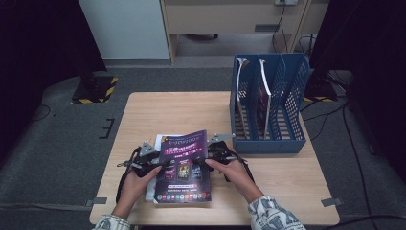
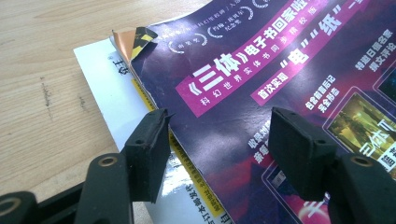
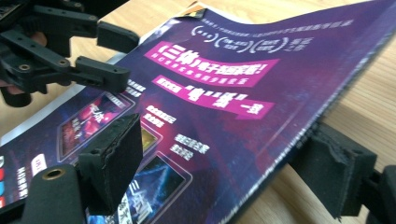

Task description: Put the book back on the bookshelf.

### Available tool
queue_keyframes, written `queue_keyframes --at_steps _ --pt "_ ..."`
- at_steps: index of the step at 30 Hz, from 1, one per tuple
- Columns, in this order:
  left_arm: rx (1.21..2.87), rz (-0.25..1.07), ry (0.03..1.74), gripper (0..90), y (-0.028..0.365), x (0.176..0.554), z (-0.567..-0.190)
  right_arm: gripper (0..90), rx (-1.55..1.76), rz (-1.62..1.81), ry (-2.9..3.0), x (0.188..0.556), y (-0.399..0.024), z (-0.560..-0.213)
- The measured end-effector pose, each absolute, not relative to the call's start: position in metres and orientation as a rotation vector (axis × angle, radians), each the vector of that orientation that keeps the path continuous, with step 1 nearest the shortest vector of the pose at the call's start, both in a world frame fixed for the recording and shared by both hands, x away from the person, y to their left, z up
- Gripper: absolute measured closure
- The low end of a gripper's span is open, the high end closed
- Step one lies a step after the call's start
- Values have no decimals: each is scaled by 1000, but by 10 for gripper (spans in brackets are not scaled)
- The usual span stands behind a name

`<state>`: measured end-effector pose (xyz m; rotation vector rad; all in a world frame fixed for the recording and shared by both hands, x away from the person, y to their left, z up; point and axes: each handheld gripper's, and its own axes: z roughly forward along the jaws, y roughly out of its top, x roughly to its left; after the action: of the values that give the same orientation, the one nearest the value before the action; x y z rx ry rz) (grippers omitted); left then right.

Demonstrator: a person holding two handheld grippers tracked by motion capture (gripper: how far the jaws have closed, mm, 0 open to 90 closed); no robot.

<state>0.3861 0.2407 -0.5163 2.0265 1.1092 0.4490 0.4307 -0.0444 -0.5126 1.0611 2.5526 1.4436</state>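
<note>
Your right gripper (image 3: pixel 224 177) straddles the magazine's (image 1: pixel 183 165) raised right edge, jaws apart, 1 above, 1 beneath. Your left gripper (image 2: pixel 219 149) gapes over its left edge, gripping nothing. It lies lengthwise toward you on the table (image 1: pixel 158 110).

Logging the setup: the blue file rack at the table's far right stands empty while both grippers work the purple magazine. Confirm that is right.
Wrong on one count: the blue file rack is not empty. The high view shows magazines standing upright in its left compartments. The rest stands: it sits at the table's far right, and the left gripper and right gripper work the purple magazine.
</note>
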Motion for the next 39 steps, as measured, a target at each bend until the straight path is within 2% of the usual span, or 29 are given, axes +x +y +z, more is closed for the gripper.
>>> queue_keyframes --at_steps 7,11,20,25,32,39 --pt "2032 459 1096 383 242 385 -516 204 1029 1458 2635 441 -27 -504" --pt "2027 464 1091 373 241 385 -517 166 999 1401 2667 441 -12 -500" --pt "2029 471 1087 367 241 385 -517 146 1018 1343 2664 442 -4 -503" --pt "2025 462 1092 368 242 385 -517 223 1002 1351 2657 441 -3 -501" --pt "2025 467 1091 368 242 385 -517 218 1009 1329 2686 440 6 -502" --pt "2022 462 1095 368 242 385 -517 421 1052 1290 2652 440 5 -501"
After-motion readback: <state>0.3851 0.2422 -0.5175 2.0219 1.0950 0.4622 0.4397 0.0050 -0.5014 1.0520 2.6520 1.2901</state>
